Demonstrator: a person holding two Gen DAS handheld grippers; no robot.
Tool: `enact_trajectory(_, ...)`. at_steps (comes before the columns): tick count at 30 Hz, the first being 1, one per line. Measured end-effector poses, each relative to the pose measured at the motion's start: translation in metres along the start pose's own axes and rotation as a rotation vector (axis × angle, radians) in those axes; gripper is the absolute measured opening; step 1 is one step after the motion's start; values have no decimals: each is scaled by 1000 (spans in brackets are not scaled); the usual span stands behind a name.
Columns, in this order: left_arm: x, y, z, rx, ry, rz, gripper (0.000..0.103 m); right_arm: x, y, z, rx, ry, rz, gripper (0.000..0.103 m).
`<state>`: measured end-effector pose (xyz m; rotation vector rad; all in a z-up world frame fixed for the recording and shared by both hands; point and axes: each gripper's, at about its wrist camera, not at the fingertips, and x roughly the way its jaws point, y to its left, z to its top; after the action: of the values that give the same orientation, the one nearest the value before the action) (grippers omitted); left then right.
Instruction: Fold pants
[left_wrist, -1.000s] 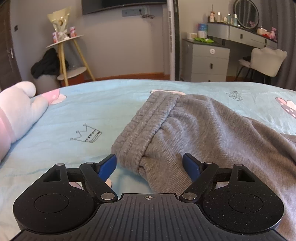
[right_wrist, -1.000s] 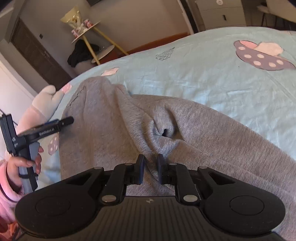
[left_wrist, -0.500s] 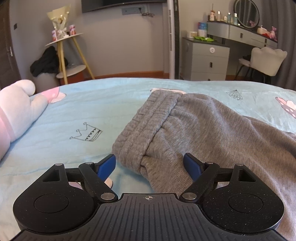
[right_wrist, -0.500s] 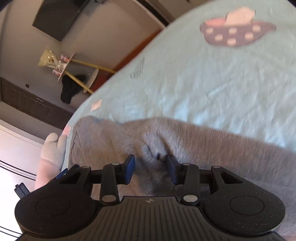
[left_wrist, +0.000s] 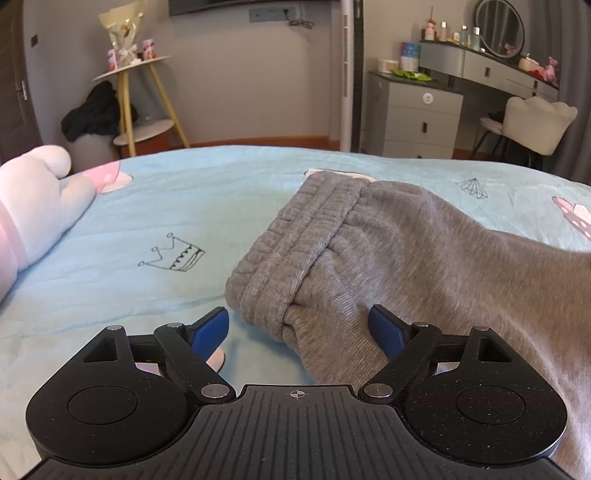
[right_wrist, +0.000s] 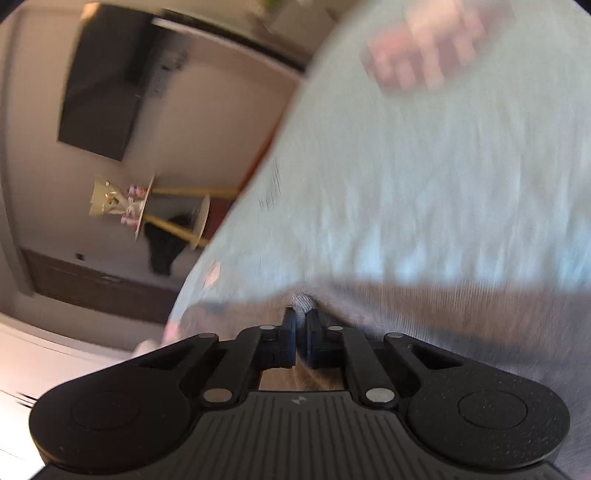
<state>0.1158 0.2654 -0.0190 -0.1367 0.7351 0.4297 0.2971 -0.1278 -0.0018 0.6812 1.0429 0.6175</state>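
The left gripper (left_wrist: 298, 328) stood wide astride the waistband corner of the pants (left_wrist: 388, 251), while the right gripper (right_wrist: 301, 334) pinched a fabric fold.

No words, brand names or numbers can be read in either view. The only signs are drawn motifs on the pale blue bedsheet (left_wrist: 177, 206): a black line-drawn crown (left_wrist: 173, 254) to the left of the grey pants (left_wrist: 369, 251), and a small line-drawn diamond (left_wrist: 472, 188) farther off on the right. A small crosshair mark (left_wrist: 297, 394) sits on the near body of the left tongs, and a small light emblem (right_wrist: 296, 401) sits on the body of the right tongs, too small to make out. The cans on the far side table carry print too small to read.
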Motion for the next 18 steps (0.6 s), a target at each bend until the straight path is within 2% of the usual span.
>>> enact_trajectory(2, 0, -1, 0, 3, 1, 5, 90, -16, 16, 10, -127, -171, -65, 0)
enact_trajectory(3, 0, -2, 0, 7, 1, 10, 90, -22, 18, 16, -124, -221, -93, 0)
enact_trajectory(4, -1, -3, 0, 9, 0, 13, 90, -27, 18, 20, -110, -235, -113, 1)
enact_trajectory(6, -3, -4, 1, 7, 0, 17, 89, -31, 18, 23, -106, -220, -94, 5)
enact_trajectory(7, -4, -4, 2, 6, -2, 17, 89, -37, 24, 13, -144, -169, -67, 5)
enact_trajectory(13, -25, -15, 7, 49, -62, 18, 89, -48, 29, -58, -264, 33, -134, 5)
enact_trajectory(16, -34, -26, 13, 70, -87, -15, 89, -41, 25, -75, -353, 44, -304, 5)
enact_trajectory(18, -37, -37, 17, 73, -81, -33, 89, -29, 17, -68, -407, -26, -381, 0)
